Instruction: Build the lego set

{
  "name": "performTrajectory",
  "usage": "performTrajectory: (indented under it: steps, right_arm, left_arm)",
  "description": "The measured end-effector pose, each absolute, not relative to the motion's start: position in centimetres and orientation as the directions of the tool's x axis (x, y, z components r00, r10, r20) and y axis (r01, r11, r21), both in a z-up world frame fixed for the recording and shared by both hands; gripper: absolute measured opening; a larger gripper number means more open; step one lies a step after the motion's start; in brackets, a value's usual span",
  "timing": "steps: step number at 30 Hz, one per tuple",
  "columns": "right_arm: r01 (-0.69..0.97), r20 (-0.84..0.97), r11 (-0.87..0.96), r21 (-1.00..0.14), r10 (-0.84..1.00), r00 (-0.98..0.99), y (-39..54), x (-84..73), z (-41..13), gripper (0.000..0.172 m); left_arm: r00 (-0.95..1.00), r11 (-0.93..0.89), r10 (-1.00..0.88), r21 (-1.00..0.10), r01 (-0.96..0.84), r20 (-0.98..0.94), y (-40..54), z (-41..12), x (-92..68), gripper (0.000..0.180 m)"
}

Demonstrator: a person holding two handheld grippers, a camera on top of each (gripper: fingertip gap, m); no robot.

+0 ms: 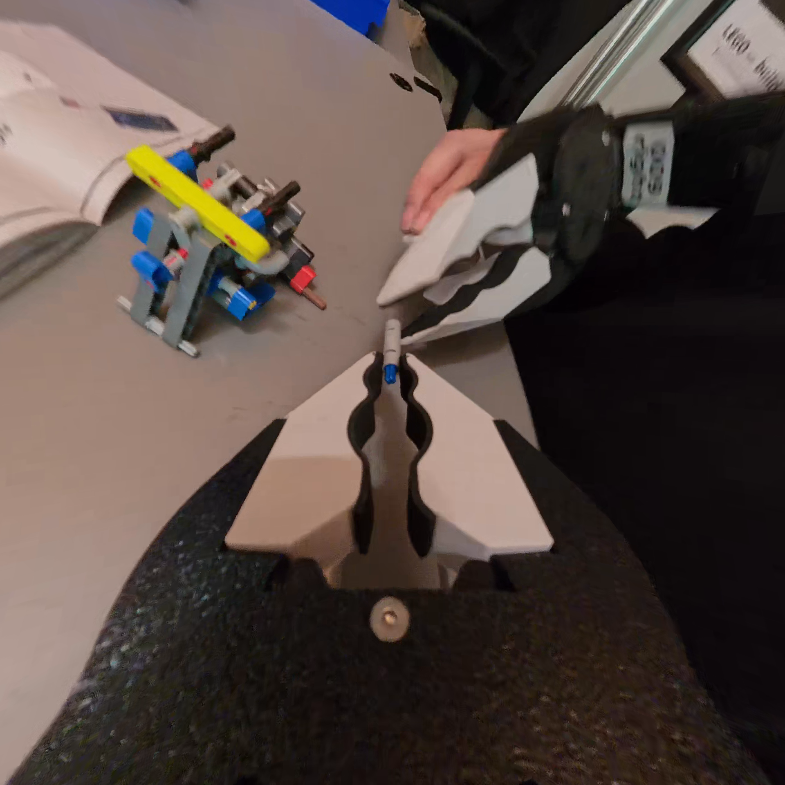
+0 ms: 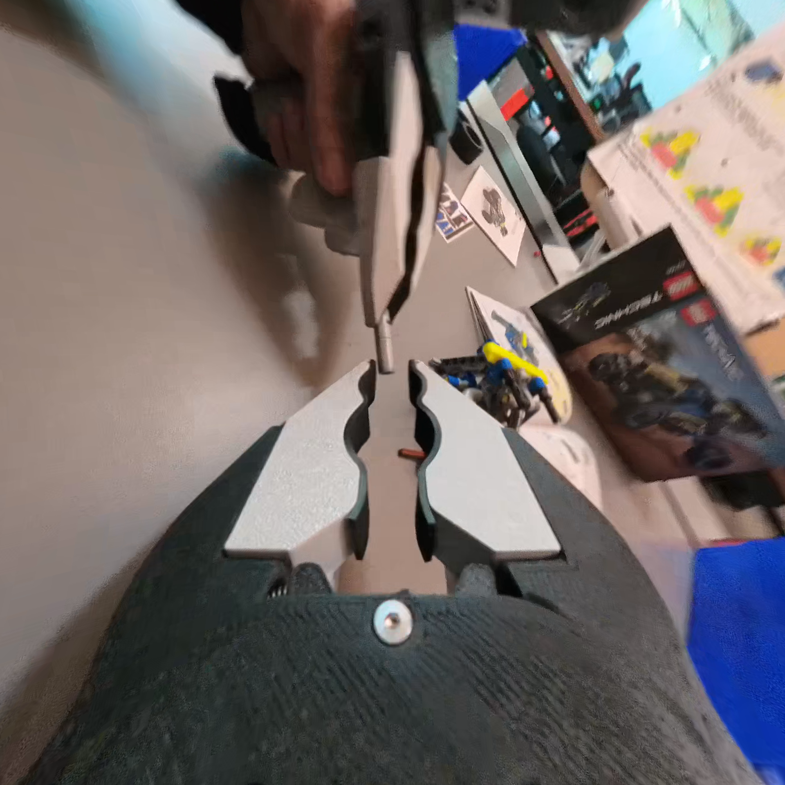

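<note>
Left wrist view: lying open by the desk's [image 1: 297, 63] left edge, a white booklet [image 1: 51, 170]. Standing just right of it, well in from the edges, a small brick model [image 1: 204, 242] with a yellow beam [image 1: 195, 204] across its top and blue, grey and red parts. Further right, near the desk's right edge, pinching at the left gripper [image 1: 390, 361] tips a slim grey pin [image 1: 391, 340] with a blue end [image 1: 389, 374], the blue end sitting between the pads, the grey length sticking out forward. Reaching in from the right, the right gripper [image 1: 399, 323], fingers parted, tips just beside the pin's far end; gripping its handle, a hand [image 1: 441, 174].

Right wrist view: hanging down from the top, the left gripper [image 2: 382, 318] clamping the grey pin [image 2: 384, 344]. Standing spread below it, the right gripper [image 2: 391, 367], the pin's free end just beside its left pad, whether touching is unclear, clear of the right pad. Further right, the brick model [image 2: 497, 382] resting by the booklet [image 2: 548, 382], then a dark box [image 2: 662, 361] toward the desk's far side.
</note>
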State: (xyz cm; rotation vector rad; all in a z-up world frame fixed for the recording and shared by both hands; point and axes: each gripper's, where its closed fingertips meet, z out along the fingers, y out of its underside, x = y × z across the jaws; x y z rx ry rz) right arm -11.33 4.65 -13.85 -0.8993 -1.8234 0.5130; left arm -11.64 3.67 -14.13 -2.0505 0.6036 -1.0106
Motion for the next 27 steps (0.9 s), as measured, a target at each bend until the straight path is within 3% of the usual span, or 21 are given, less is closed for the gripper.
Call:
performTrajectory:
  steps: [4, 7, 9, 13, 16, 18, 20, 23, 25, 27]
  right_arm:
    - [0.348, 0.199, 0.252, -0.903, 0.963, -0.181, 5.1, -10.7, -12.4, 0.031]
    - [0.334, -0.02, 0.044, -0.941, 0.982, -0.186, 5.2, -10.5, -11.4, 0.033]
    - [0.326, 0.078, 0.143, -0.934, 0.976, -0.205, 5.2, -10.2, -11.4, 0.032]
    - [0.298, 0.417, 0.483, -0.823, 0.871, -0.258, 4.4, -9.8, -12.5, 0.032]
    - [0.253, 0.511, 0.558, -0.79, 0.828, -0.231, 4.2, -10.1, -12.0, 0.031]
    - [0.261, 0.53, 0.564, -0.783, 0.826, -0.193, 4.6, -10.3, -11.7, 0.022]
    - [0.313, 0.572, 0.608, -0.729, 0.793, -0.208, 5.2, -10.1, -12.5, 0.005]
    - [0.342, 0.568, 0.603, -0.721, 0.797, -0.207, 5.6, -9.9, -12.8, 0.005]
    - [0.368, 0.5, 0.524, -0.768, 0.85, -0.168, 6.2, -9.8, -12.6, 0.005]
    - [0.424, 0.397, 0.415, -0.805, 0.908, -0.134, 7.0, -9.6, -13.1, 0.005]
  left_arm:
    - [0.613, -0.302, -0.785, -0.919, -0.255, 0.088, 4.5, -13.2, -12.0, 0.005]
    - [0.547, -0.148, -0.829, -0.901, -0.408, -0.112, 4.1, -13.3, -11.3, 0.005]
    - [0.564, -0.275, -0.826, -0.869, -0.411, -0.005, 4.0, -14.4, -11.2, 0.005]
    - [0.578, -0.553, -0.714, -0.825, -0.12, 0.394, 4.5, -13.3, -10.3, 0.005]
    - [0.512, -0.706, -0.6, -0.707, 0.022, 0.615, 4.7, -12.9, -9.9, 0.005]
    - [0.435, -0.754, -0.56, -0.651, 0.085, 0.705, 4.7, -12.3, -9.2, 0.005]
    - [0.414, -0.775, -0.532, -0.622, 0.114, 0.739, 5.0, -12.2, -8.9, 0.005]
    - [0.426, -0.759, -0.547, -0.642, 0.112, 0.721, 5.3, -12.3, -8.6, 0.005]
    - [0.465, -0.697, -0.592, -0.708, 0.113, 0.658, 5.9, -12.1, -8.8, 0.007]
    - [0.579, -0.552, -0.675, -0.834, 0.015, 0.457, 6.5, -12.3, -9.6, 0.007]
